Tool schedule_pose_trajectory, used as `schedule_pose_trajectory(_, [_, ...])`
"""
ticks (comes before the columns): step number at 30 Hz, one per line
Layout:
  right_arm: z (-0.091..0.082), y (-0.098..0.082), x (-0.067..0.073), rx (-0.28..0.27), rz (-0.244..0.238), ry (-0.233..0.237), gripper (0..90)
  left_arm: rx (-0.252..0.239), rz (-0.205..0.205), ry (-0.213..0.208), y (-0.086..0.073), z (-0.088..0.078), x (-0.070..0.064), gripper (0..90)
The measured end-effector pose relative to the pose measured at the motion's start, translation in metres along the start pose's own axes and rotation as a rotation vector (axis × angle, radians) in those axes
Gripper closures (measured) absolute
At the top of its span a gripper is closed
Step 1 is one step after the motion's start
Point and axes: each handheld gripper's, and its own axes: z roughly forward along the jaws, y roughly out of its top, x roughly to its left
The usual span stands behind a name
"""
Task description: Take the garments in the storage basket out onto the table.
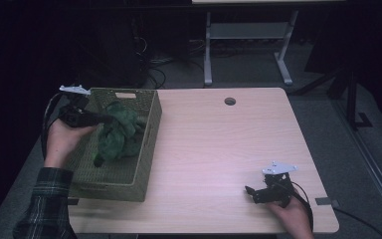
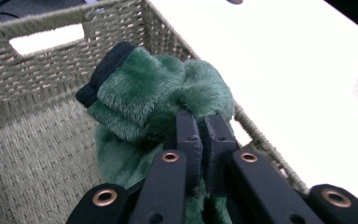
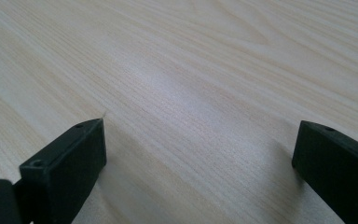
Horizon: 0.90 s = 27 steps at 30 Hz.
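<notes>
Ahead of the right claw [image 3: 198,154] the bare surface [image 1: 219,149] lies open, its jaws wide apart over plain wood. The left claw [image 2: 203,140] is hemmed in: woven basket [image 1: 144,149] walls rise around it, and green plush [image 2: 158,93] crowds its tips.

Green plush garment [image 1: 120,130]; olive woven basket [image 1: 149,144]; pale woodgrain table [image 1: 219,149].
</notes>
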Motion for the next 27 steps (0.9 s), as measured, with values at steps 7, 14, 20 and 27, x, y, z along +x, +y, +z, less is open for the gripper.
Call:
schedule_pose_trajectory(7, [0.000,0.000,0.000,-0.001,0.000,-0.001,2.6,-0.055,0.027,-0.004,0.018,-0.016,-0.016,86.6])
schedule_pose_trajectory(14, [0.000,0.000,0.000,-0.002,0.001,-0.002,2.6,-0.100,0.061,-0.011,0.037,-0.031,-0.032,86.7])
schedule_pose_trajectory(20, [0.000,0.000,0.000,-0.002,0.001,-0.002,2.6,-0.127,0.074,-0.032,0.052,-0.042,-0.041,86.7])
schedule_pose_trajectory(27, [0.000,0.000,0.000,-0.001,0.001,-0.002,2.6,-0.168,0.085,-0.087,0.066,-0.049,-0.051,86.8])
